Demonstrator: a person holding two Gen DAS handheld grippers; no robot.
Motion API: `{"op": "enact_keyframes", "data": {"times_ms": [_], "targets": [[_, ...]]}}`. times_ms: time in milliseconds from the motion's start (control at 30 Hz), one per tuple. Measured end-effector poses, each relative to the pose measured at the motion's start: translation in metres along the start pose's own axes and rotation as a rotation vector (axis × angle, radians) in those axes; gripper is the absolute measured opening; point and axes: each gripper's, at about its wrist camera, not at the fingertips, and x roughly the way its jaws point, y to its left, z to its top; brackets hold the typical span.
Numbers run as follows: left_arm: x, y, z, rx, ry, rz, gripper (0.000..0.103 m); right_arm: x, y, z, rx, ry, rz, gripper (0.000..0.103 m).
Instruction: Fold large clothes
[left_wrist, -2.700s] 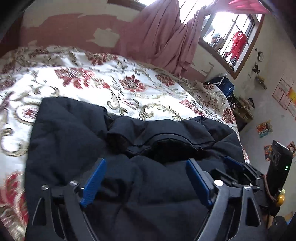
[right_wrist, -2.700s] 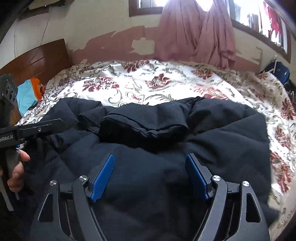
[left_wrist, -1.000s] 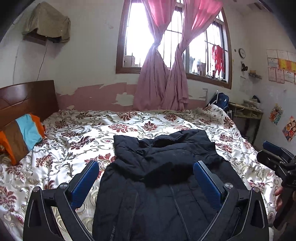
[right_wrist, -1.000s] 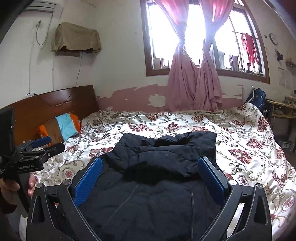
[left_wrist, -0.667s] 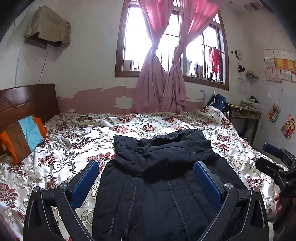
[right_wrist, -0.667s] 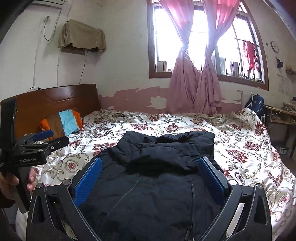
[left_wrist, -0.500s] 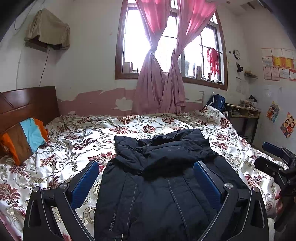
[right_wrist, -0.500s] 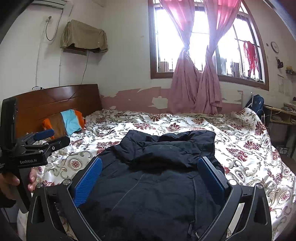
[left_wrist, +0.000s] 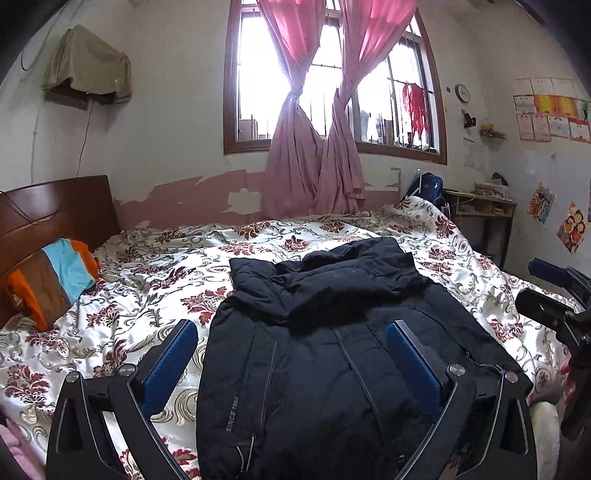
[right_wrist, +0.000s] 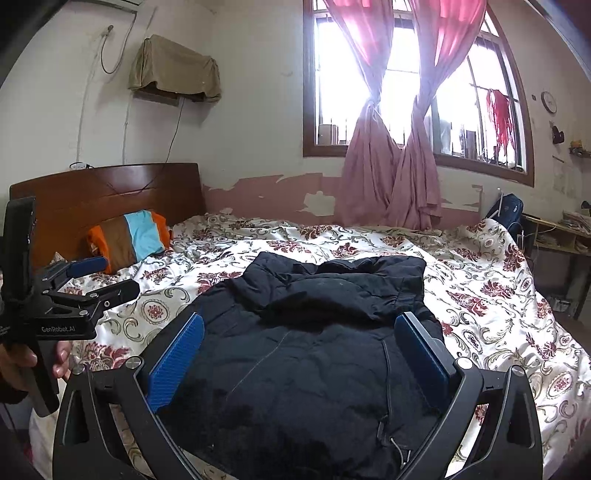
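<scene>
A large black padded jacket (left_wrist: 325, 332) lies on the floral bedspread (left_wrist: 155, 280), its top part folded down over the body. It also shows in the right wrist view (right_wrist: 314, 339). My left gripper (left_wrist: 291, 336) is open and empty, held above the jacket's near end. My right gripper (right_wrist: 299, 328) is open and empty, also above the near end. The right gripper shows at the right edge of the left wrist view (left_wrist: 554, 291), and the left gripper shows at the left edge of the right wrist view (right_wrist: 96, 280).
A striped orange, brown and blue pillow (right_wrist: 129, 236) leans on the wooden headboard (right_wrist: 110, 192). A window with pink curtains (left_wrist: 317, 155) is on the far wall. A desk (left_wrist: 480, 210) and blue bag (left_wrist: 428, 184) stand right of the bed.
Both grippers have pulled back and up from close over the jacket to a raised view of the whole bed. Over the last second they drifted slightly further back. Both stayed open.
</scene>
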Motion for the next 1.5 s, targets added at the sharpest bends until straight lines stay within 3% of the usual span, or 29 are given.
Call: {"op": "enact_keyframes", "data": {"times_ms": [333, 567, 800, 1067, 1300, 1500], "targets": [[-0.005, 0.002, -0.029, 0.069, 0.024, -0.024, 0.103, 0.002, -0.002, -0.024, -0.013, 0.076, 0.004, 0.101], [0.004, 0.004, -0.071, 0.171, 0.083, -0.008, 0.103, 0.01, -0.008, -0.051, -0.047, 0.182, -0.017, 0.101], [0.012, 0.004, -0.106, 0.176, 0.162, -0.084, 0.103, 0.019, -0.015, -0.08, -0.073, 0.31, -0.022, 0.101], [0.008, -0.01, -0.14, 0.38, 0.221, -0.12, 0.103, 0.022, -0.022, -0.119, -0.157, 0.457, -0.062, 0.101], [0.014, -0.013, -0.164, 0.417, 0.276, -0.128, 0.103, 0.025, -0.026, -0.136, -0.142, 0.53, -0.066, 0.101], [0.031, -0.013, -0.182, 0.451, 0.35, -0.117, 0.103, 0.027, -0.017, -0.144, -0.218, 0.544, -0.099, 0.101]]}}
